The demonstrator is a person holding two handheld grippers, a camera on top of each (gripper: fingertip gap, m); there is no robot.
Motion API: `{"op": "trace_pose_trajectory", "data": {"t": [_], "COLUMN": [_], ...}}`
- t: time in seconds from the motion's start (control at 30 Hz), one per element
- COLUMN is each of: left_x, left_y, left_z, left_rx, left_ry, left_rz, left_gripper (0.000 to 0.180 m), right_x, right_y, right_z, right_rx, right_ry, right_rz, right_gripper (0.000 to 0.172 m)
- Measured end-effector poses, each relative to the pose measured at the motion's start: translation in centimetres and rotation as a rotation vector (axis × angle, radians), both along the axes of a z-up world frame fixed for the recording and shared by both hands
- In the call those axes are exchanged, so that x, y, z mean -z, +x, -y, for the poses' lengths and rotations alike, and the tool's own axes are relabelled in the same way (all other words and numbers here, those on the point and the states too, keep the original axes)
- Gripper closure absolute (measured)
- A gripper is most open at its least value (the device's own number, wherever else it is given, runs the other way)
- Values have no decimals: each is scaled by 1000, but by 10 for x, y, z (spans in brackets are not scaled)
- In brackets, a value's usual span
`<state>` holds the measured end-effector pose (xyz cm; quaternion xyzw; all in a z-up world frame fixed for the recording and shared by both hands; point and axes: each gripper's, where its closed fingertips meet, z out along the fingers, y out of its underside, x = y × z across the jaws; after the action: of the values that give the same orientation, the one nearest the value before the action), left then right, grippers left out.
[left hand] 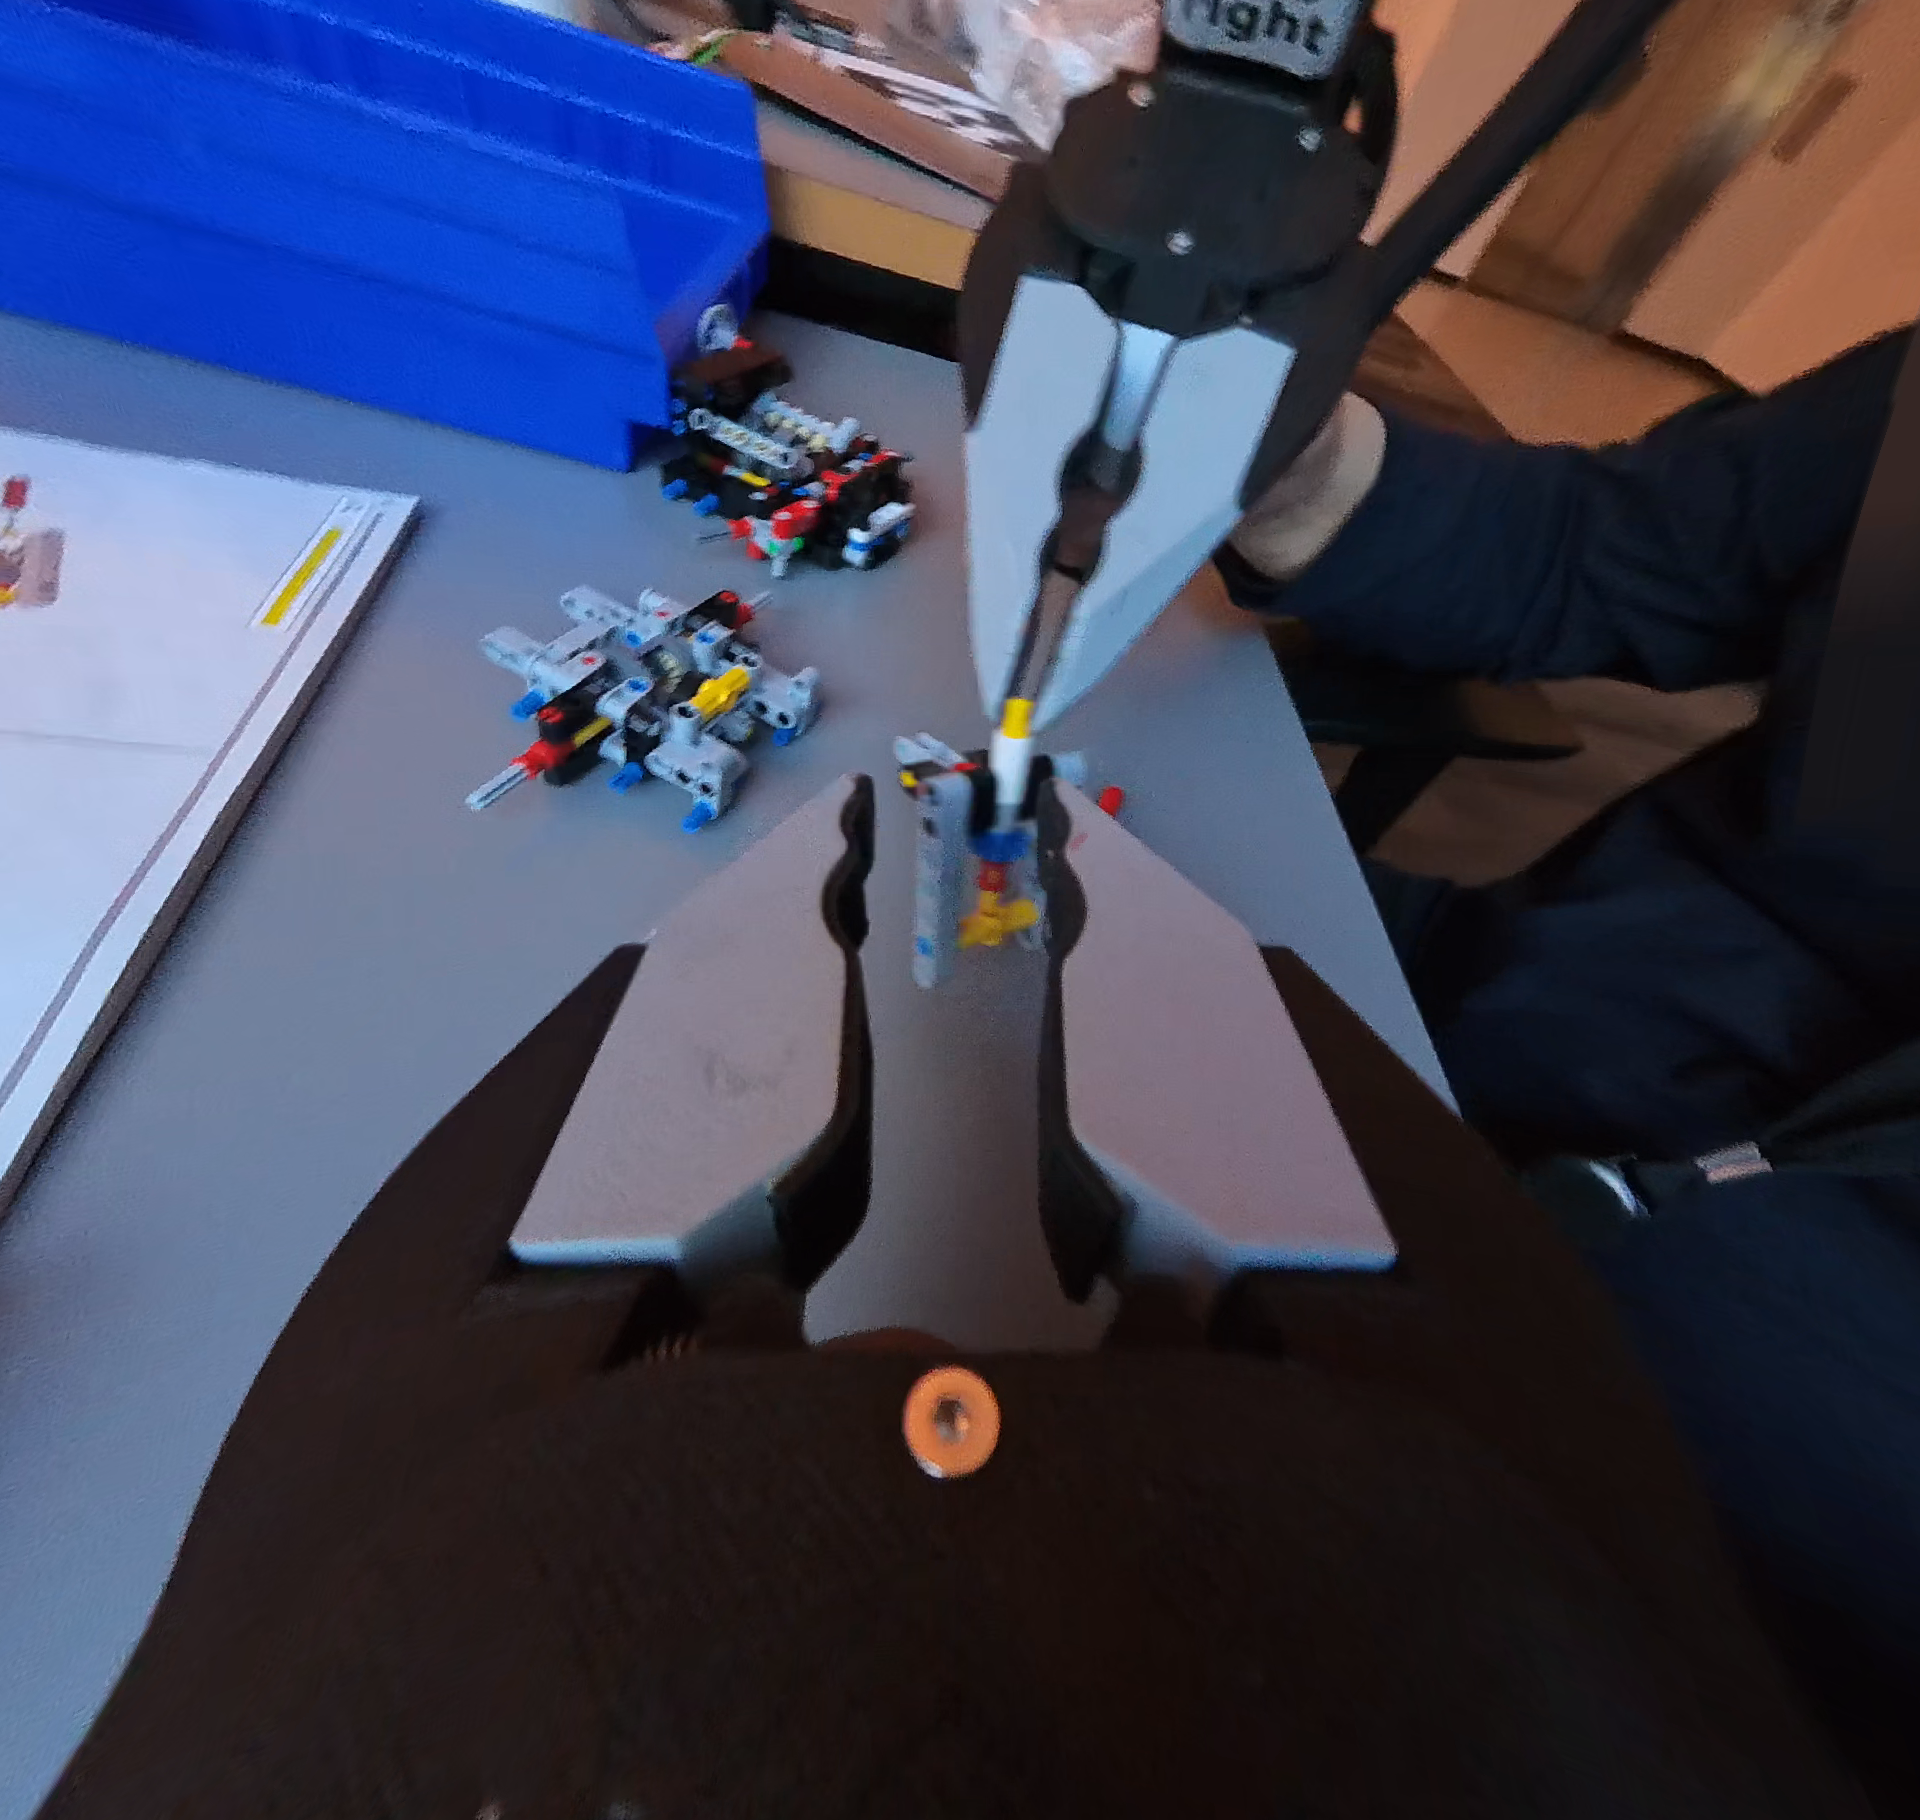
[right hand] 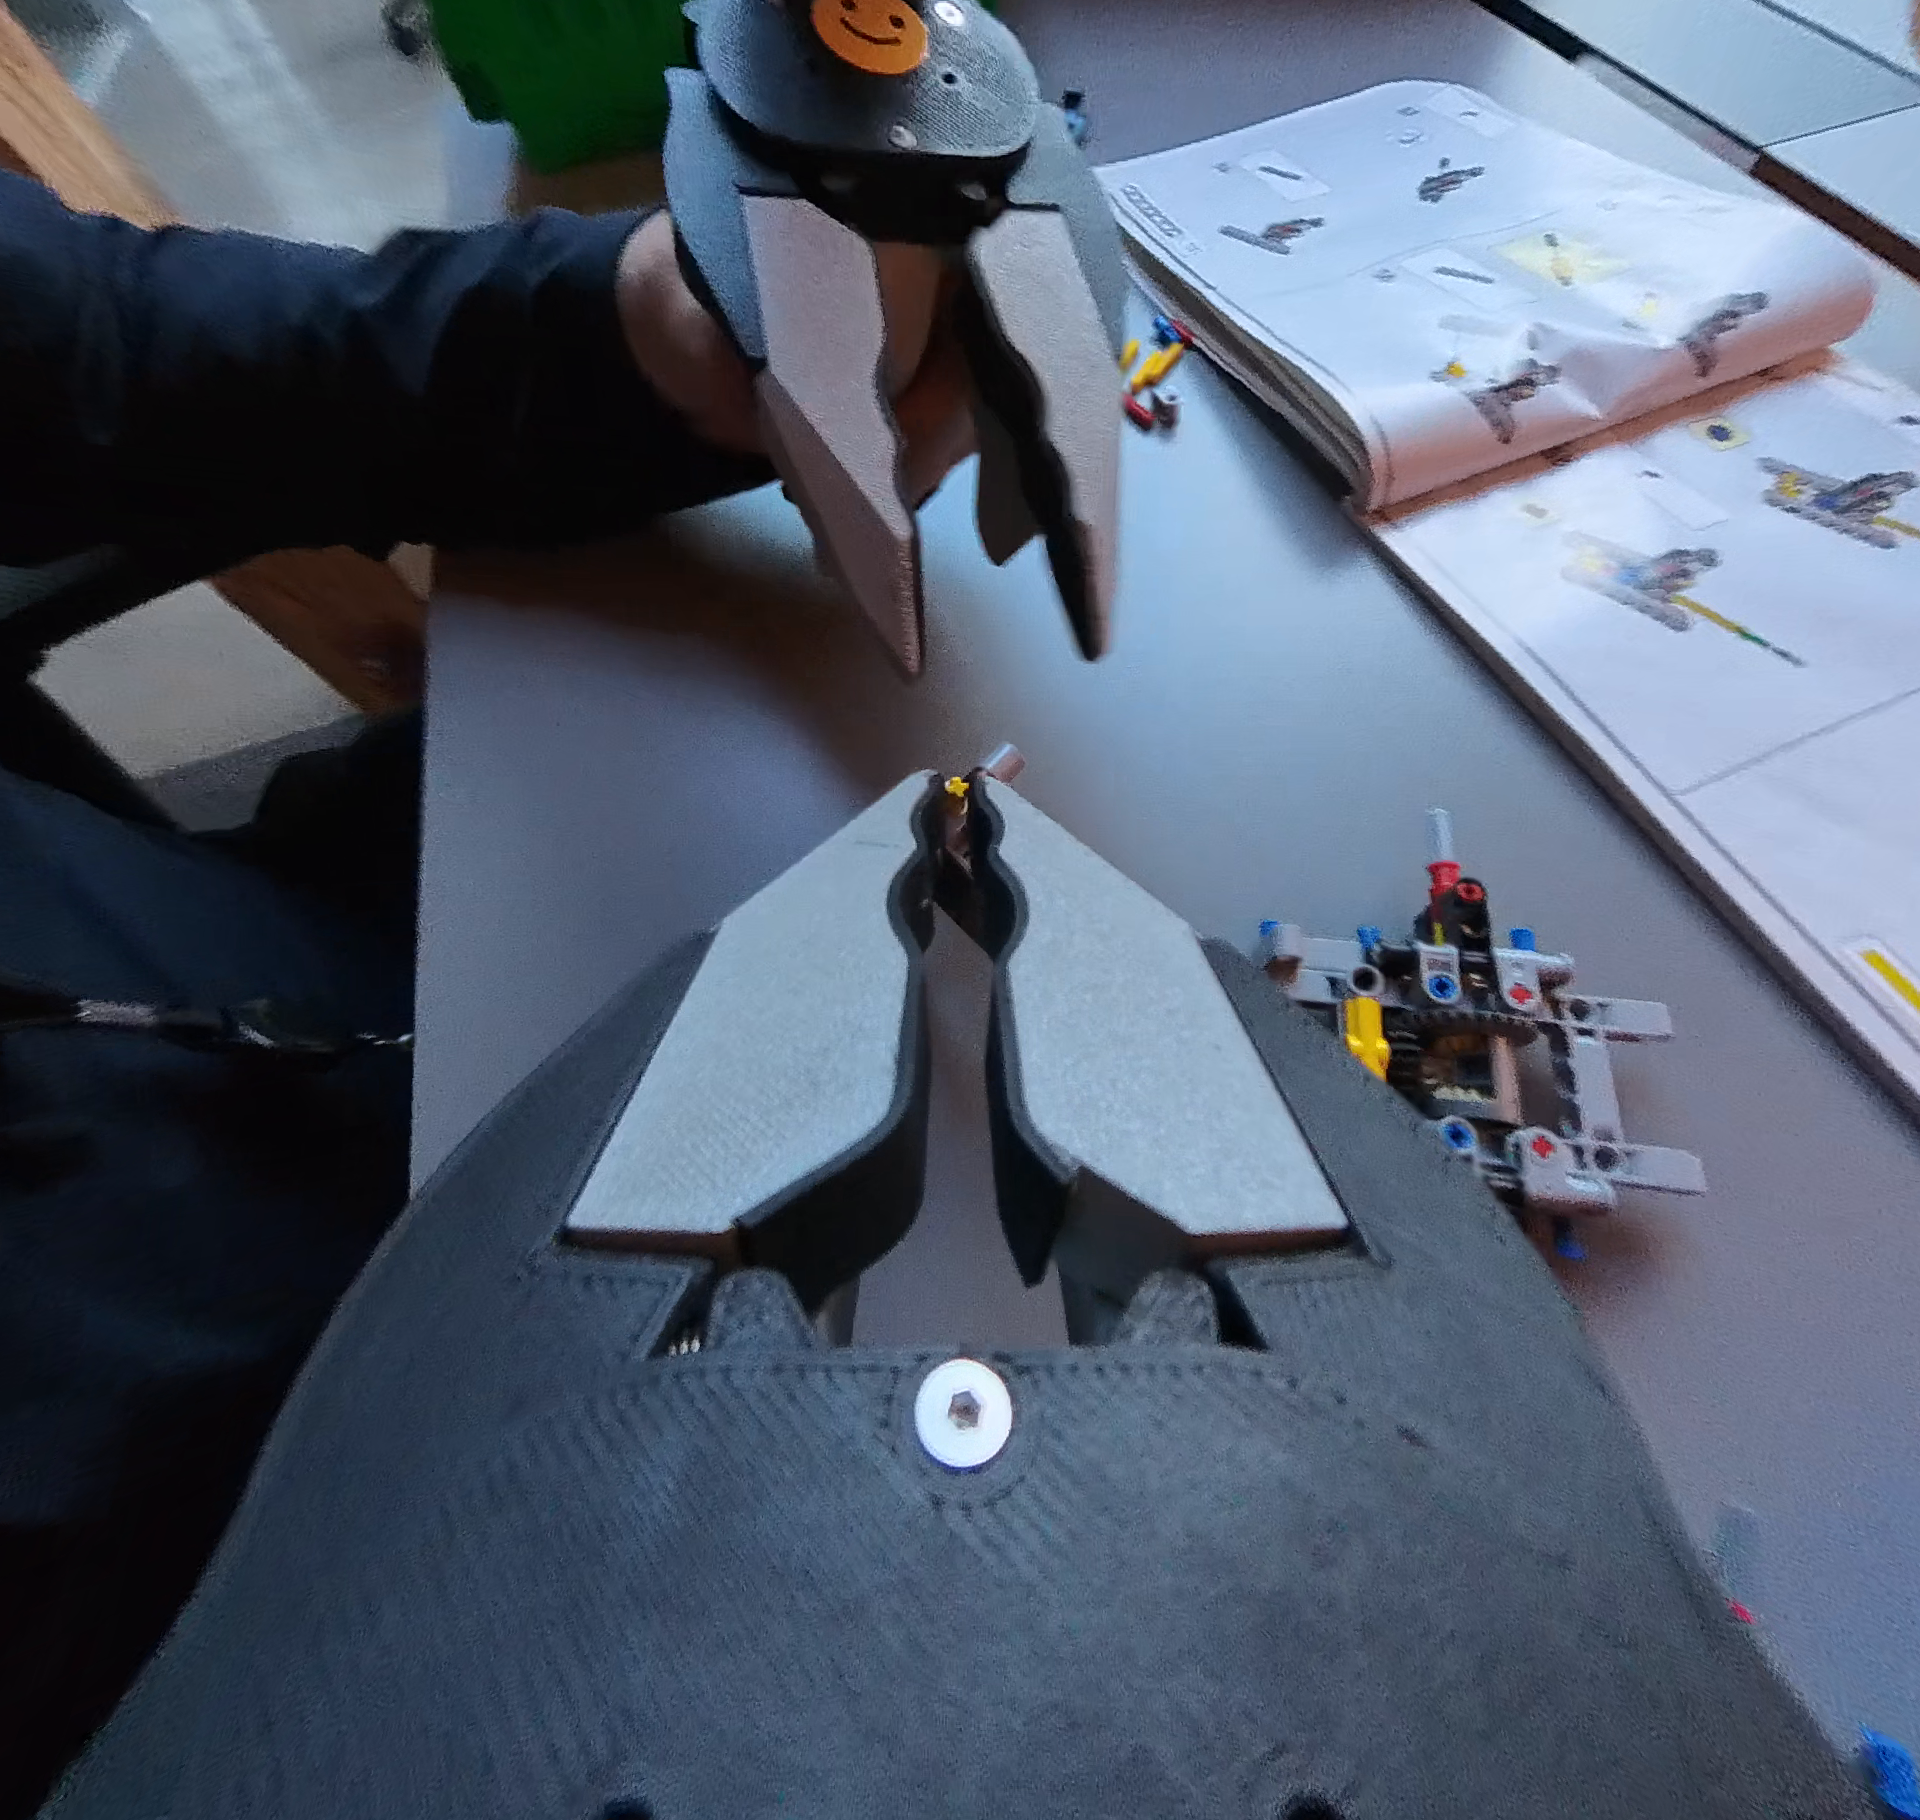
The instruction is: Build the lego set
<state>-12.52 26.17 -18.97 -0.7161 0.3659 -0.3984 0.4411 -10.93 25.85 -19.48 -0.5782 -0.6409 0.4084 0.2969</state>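
My right gripper (right hand: 954, 785) is shut on the tip of a yellow axle (right hand: 954, 786). In the left wrist view it (left hand: 1013, 716) points down from above and pinches that axle (left hand: 1016, 716). A white sleeve (left hand: 1006, 762) and a small grey, blue, red and yellow brick assembly (left hand: 940, 887) sit below the axle. My left gripper (left hand: 954, 788) is open, and the assembly appears in the gap between its fingers without both pads pressing on it. In the right wrist view the left gripper (right hand: 1000, 653) hangs open with nothing between its tips.
Two larger brick assemblies (left hand: 644, 700) (left hand: 790, 482) lie on the grey table (left hand: 312, 1043) beside a blue bin (left hand: 364, 191). An open instruction booklet (right hand: 1507, 295) lies near some loose small parts (right hand: 1153, 368). The table edge and a person's dark sleeve (left hand: 1558, 523) are at the right.
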Motion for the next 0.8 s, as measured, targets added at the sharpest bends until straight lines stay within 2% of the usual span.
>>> {"op": "trace_pose_trajectory", "data": {"t": [0.1,0.2,0.3,0.37,0.5,0.63,0.8], "left_x": [4,6,6,12,15,14,14], "left_y": [10,26,33,31,29,26,13], "left_z": [11,14,13,12,15,13,15], "left_rx": [49,60,34,23,42,33,44], "left_ry": [38,-15,39,90,77,71,-1], "left_rz": [-80,-79,-123,-193,-187,-174,-156], "left_gripper": [153,148,155,167,176,175,159], "right_x": [2,3,1,0,3,2,1], "right_y": [1,2,0,0,-1,-3,-4], "right_z": [-8,-3,3,4,10,8,5], "right_rx": [96,138,159,174,192,244,243], "right_ry": [99,107,85,83,50,72,88], "right_rz": [81,126,130,133,177,189,175], "right_gripper": [171,171,171,171,171,171,172]}}
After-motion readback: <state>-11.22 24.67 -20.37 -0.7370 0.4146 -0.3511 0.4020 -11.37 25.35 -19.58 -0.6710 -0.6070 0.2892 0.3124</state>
